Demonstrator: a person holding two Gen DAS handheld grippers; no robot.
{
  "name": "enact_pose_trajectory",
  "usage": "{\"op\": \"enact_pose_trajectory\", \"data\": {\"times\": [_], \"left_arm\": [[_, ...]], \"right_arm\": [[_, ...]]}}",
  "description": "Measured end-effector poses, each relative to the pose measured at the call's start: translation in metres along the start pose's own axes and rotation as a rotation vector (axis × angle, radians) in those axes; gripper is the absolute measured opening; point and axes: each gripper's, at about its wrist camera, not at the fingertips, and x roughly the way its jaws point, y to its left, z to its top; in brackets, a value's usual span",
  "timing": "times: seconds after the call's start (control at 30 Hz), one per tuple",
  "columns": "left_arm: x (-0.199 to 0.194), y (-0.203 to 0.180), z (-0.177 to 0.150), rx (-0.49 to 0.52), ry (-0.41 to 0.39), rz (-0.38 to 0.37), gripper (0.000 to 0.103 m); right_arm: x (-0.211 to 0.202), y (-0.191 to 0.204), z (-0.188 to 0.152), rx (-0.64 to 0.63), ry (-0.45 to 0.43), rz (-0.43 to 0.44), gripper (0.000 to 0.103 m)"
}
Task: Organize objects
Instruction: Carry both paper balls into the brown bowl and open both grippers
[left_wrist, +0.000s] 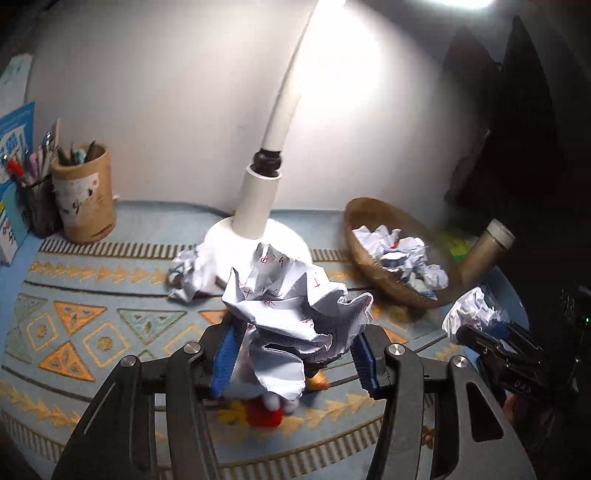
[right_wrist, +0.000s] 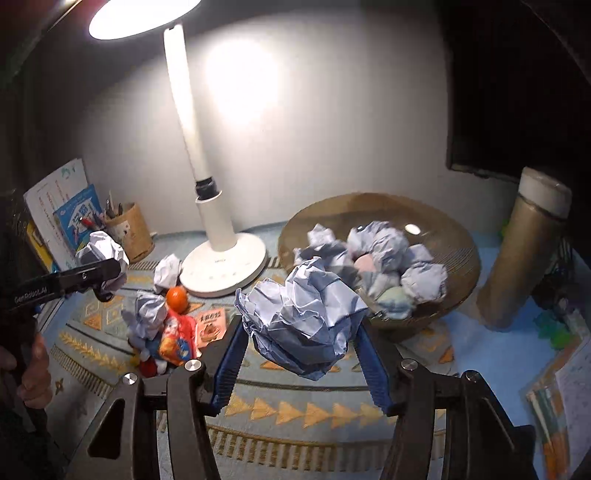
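While lamplit, both grippers' ribbed blue fingers (left_wrist: 225, 354) around crumpled paper wads (right_wrist: 306, 325).

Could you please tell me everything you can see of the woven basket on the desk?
The woven basket is a wide, shallow, round bowl of brown wicker-like weave, sitting upright on the patterned cloth, right of the white lamp base and left of a tall tan cylinder. It holds a heap of crumpled paper balls. Neither gripper touches it.
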Motion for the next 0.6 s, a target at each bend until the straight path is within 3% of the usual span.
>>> {"op": "enact_pose_trajectory", "data": {"times": [0.1, 0.2, 0.33, 0.47, 0.53, 0.57, 0.6], "left_arm": [[0.011, -0.05, 0.032, 0.09, -0.024, -0.036, 0.051], [0.038, -0.088, 0.063, 0.112, 0.004, -0.114, 0.051], [0.092, -0.119, 0.089, 0.084, 0.071, -0.165, 0.051], [0.139, -0.135, 0.101, 0.09, 0.086, -0.156, 0.051], [0.157, -0.137, 0.104, 0.076, 0.093, -0.167, 0.062], [0.165, -0.136, 0.105, 0.057, 0.099, -0.169, 0.076], [0.17, -0.135, 0.104, 0.037, 0.099, -0.174, 0.083]], "right_arm": [[-0.005, -0.036, 0.028, 0.112, -0.034, -0.032, 0.057], [0.004, -0.062, 0.045, 0.199, -0.035, -0.041, 0.057], [0.028, -0.076, 0.054, 0.244, -0.01, -0.045, 0.057], [0.054, -0.084, 0.055, 0.239, 0.031, -0.067, 0.059], [0.065, -0.087, 0.055, 0.234, 0.05, -0.068, 0.069], [0.069, -0.088, 0.055, 0.235, 0.055, -0.07, 0.074], [0.072, -0.09, 0.054, 0.234, 0.058, -0.07, 0.074]]}}
